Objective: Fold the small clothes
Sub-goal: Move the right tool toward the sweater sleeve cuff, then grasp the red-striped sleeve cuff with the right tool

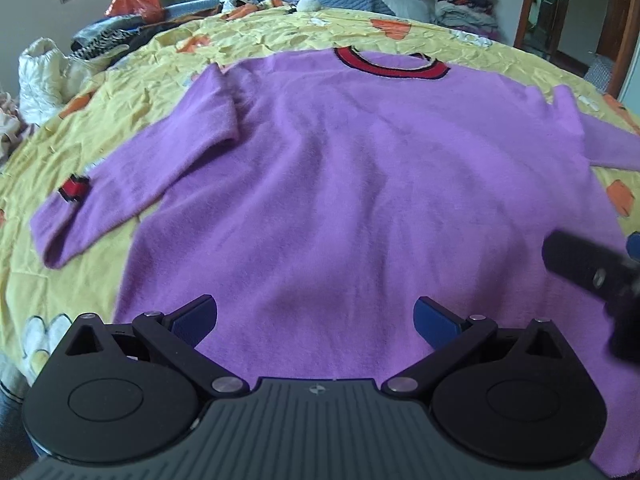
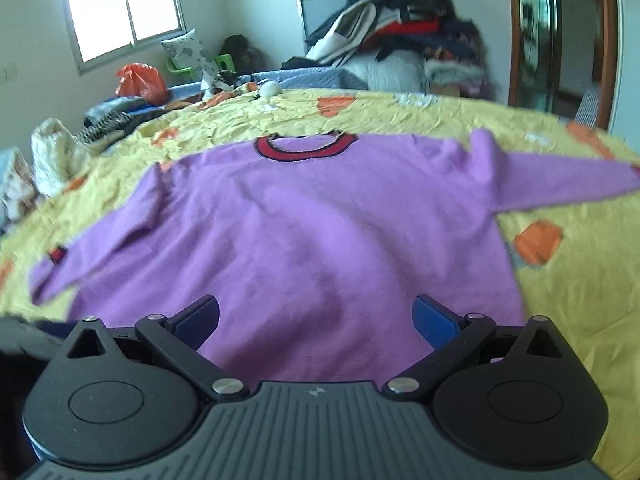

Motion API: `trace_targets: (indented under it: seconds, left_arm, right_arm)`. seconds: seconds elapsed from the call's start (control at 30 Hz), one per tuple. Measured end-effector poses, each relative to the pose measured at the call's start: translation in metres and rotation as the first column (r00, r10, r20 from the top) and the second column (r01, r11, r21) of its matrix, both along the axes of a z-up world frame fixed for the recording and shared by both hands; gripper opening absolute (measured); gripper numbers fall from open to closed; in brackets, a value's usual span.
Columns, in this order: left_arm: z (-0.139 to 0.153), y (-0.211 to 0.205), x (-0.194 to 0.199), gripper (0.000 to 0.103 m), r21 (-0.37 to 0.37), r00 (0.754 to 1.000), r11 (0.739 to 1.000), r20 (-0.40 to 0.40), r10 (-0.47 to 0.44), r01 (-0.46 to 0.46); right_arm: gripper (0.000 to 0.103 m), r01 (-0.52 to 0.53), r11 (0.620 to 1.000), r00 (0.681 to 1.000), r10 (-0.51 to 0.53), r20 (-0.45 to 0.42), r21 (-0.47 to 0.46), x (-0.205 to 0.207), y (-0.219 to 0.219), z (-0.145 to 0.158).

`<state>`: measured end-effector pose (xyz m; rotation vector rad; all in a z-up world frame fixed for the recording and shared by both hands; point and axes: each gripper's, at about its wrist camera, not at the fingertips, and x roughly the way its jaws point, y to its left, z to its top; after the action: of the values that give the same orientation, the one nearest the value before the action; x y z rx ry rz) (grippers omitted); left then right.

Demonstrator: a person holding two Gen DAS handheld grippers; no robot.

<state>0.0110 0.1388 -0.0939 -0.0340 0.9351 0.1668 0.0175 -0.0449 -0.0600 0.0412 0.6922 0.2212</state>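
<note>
Progress check: nothing folded yet, as far as either view shows.

Bed (image 1: 280,32) with a yellow sheet fills both frames; clutter piled along the top edge, clothes heap (image 2: 404,28) upper right of the right wrist view, window (image 2: 120,4) upper left.

Sweater (image 1: 360,184), purple with a red collar (image 1: 390,65), lies flat on the sheet and takes up the middle of both frames, collar toward the top, hem toward the bottom next to the tools. Body is spread out, only light wrinkles.

Sleeves both out, neither tucked in: left sleeve (image 1: 132,176) runs down toward the left edge of the frame, with a red patch near the cuff; right sleeve (image 2: 560,180) runs out to the right edge of the right wrist view.

Left gripper (image 1: 316,318): jaws wide apart, holding nothing, over the hem area at bottom centre. Cannot tell if the pads touch the fabric.

Right gripper (image 2: 316,318): same, jaws spread and empty, over the hem slightly right of the sweater's middle. Its tip also shows at the right edge of the left wrist view. That view is a bit blurred.

My read: layout stage is done, all folding is left. Sleeves in, then the body folded up, is the likely remaining work. Call it near the start.
</note>
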Motion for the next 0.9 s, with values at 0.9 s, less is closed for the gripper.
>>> trace_targets:
  seconds: [0.9]
  left_arm:
    - [-0.008,-0.018,0.043,0.103,0.168,0.995,0.983,-0.077,-0.061,0.074]
  right_arm:
    - [0.103,0.236,0.936,0.956,-0.175,0.234,-0.262,0.077,-0.104,-0.005]
